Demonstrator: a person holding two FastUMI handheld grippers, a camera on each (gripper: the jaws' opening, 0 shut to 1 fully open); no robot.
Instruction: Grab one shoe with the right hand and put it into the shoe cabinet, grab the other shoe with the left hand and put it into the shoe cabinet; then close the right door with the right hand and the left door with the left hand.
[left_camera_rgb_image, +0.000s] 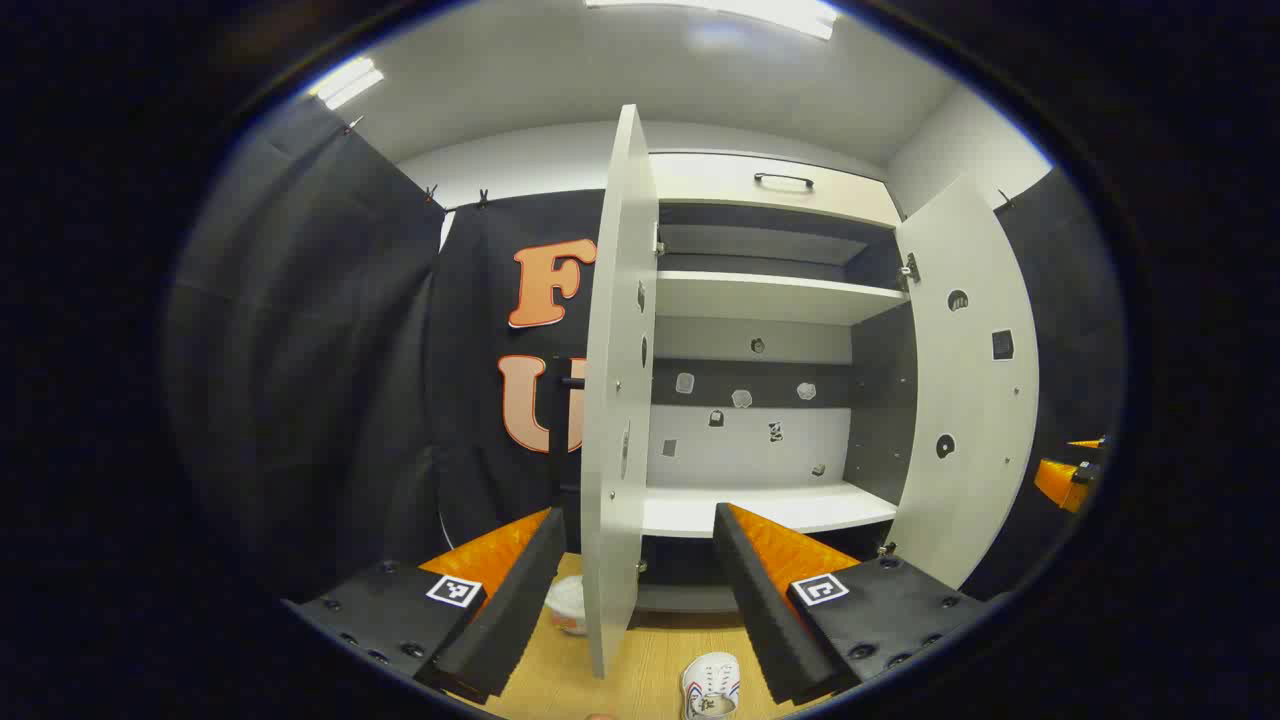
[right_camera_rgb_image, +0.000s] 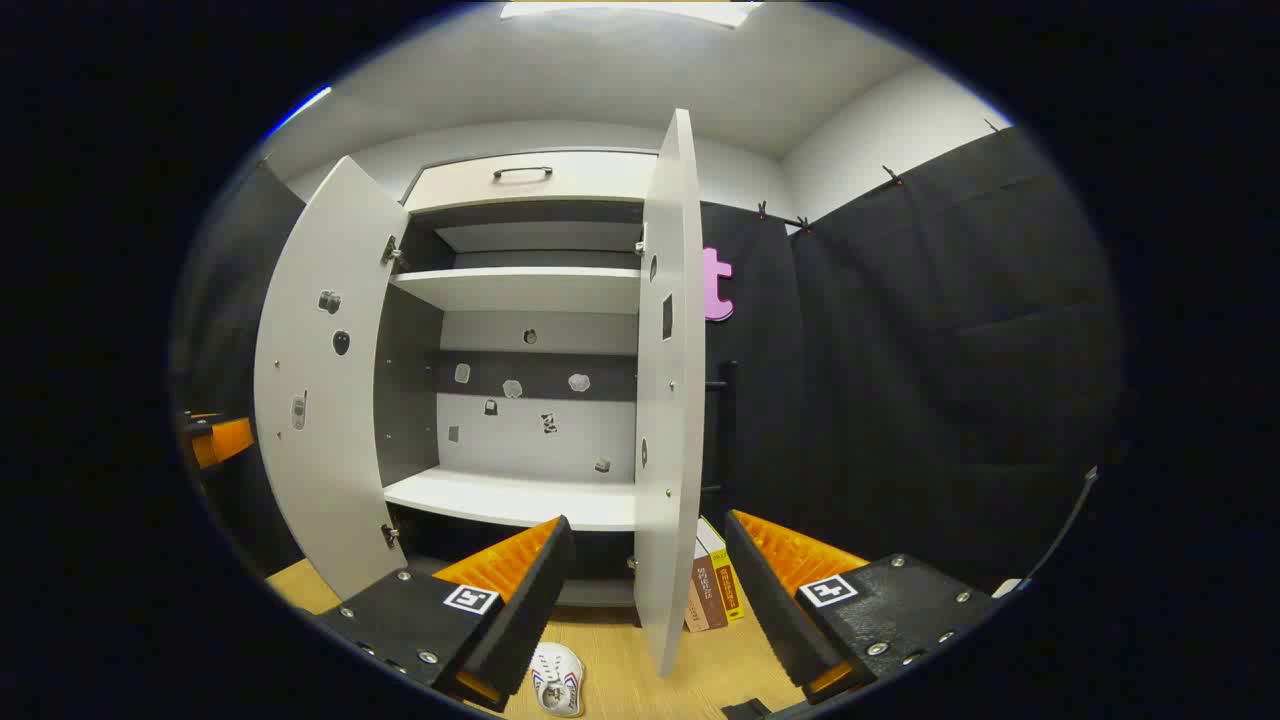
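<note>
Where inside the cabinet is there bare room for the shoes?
The lower shelf lies bare between the open left door and right door; the upper shelf is bare too. On the floor, a shoe lies ahead, books beside the right door.

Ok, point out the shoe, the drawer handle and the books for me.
shoe (right_camera_rgb_image: 557, 680), right gripper view, on its white upper.
drawer handle (left_camera_rgb_image: 783, 180), left gripper view, middle of the bar.
books (right_camera_rgb_image: 716, 588), right gripper view, on the spines.

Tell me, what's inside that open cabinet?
The cabinet holds bare white shelves and small stickers on its back wall. No shoes inside yet. The lowest part is hidden behind the hand-held gripper fingers.
</note>
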